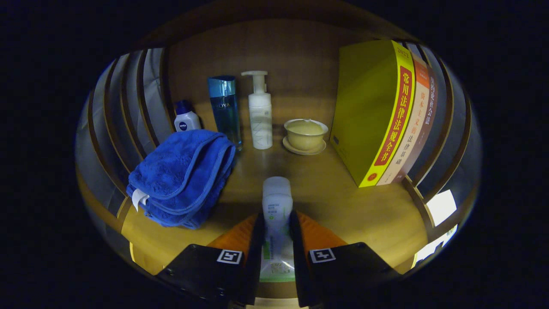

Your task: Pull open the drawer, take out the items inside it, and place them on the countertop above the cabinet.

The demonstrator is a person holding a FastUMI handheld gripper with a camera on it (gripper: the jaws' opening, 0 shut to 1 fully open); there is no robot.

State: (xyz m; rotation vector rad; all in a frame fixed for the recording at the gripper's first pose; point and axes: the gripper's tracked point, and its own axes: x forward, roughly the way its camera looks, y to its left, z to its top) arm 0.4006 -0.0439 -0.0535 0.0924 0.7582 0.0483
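Gripping a white tube (276, 206) between both fingers, the tool (276, 223) hangs above the table (343, 193), beside a blue towel (182, 176).

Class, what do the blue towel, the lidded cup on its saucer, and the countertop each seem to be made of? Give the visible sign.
Blue towel: soft plush cloth, likely microfibre; fuzzy nap, stitched edge.
Lidded cup: probably glazed ceramic; smooth pale sheen.
Countertop: wood or wood veneer; brown, faint grain, satin finish.
The hand-held gripper is shut on a white tube, seemingly plastic.
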